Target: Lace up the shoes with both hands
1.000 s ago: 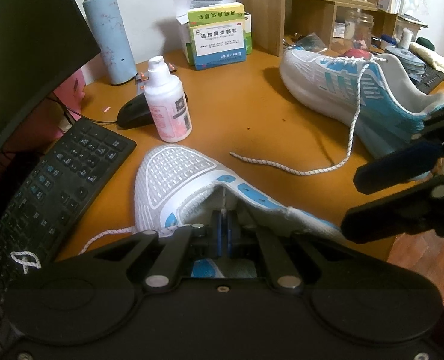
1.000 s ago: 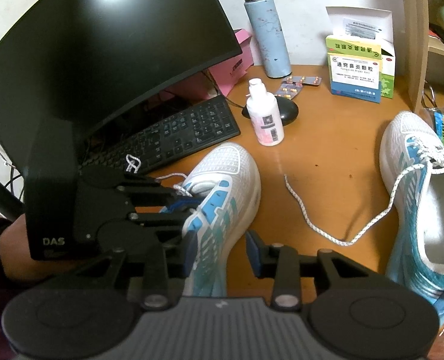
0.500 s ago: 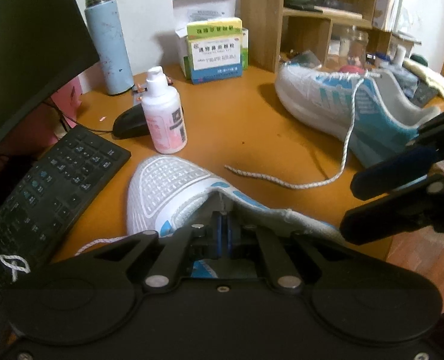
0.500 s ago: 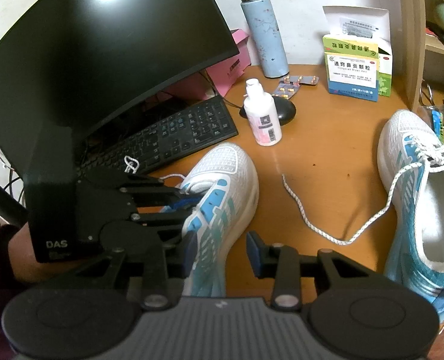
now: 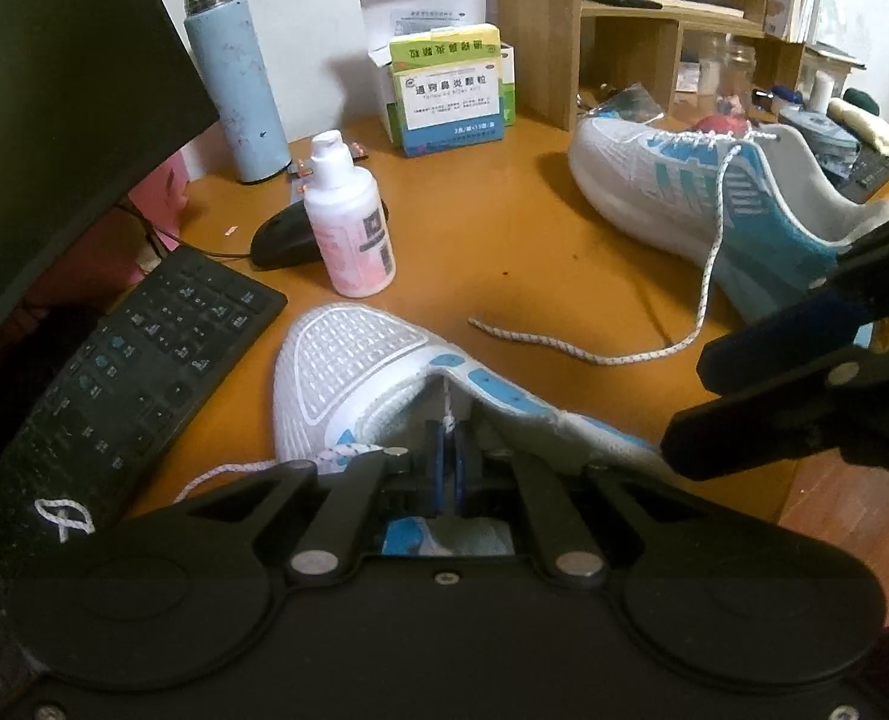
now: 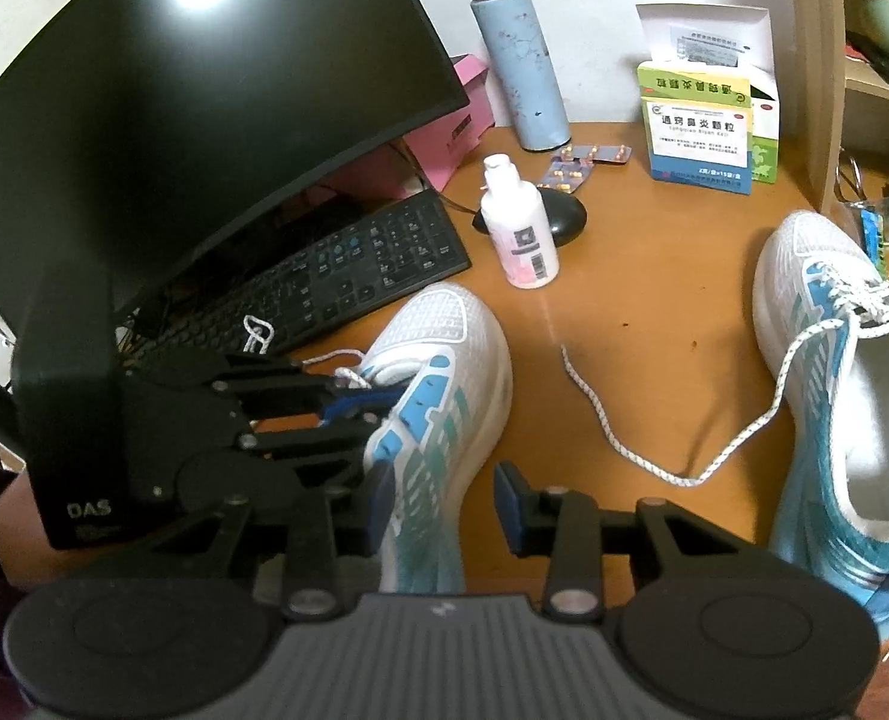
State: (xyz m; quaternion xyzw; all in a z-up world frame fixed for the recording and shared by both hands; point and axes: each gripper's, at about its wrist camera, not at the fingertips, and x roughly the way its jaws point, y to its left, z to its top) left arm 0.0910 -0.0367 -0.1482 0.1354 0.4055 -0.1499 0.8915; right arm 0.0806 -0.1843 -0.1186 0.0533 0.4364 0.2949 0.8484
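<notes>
On an orange-brown worktop (image 6: 654, 312) lie two white-and-blue shoes. The near shoe (image 6: 438, 384) sits toe-away just in front of both tools; the far shoe (image 6: 834, 396) lies to the right, well apart, one loose lace (image 6: 624, 450) trailing from it across the wood. The left tool (image 5: 447, 462) is pressed together, pinching the near shoe's lace (image 5: 446, 414) at the tongue opening. The right tool (image 6: 444, 498) stands part spread, its pads either side of that shoe's side, apparently not squeezing. To do this step well, the pinched lace should probably be kept taut and drawn straight out of its eyelet (the other tool steadying the shoe). Also counted: one keyboard (image 6: 348, 276), one monitor (image 6: 192, 120), one bottle (image 6: 519, 228), one flask (image 6: 519, 66).
</notes>
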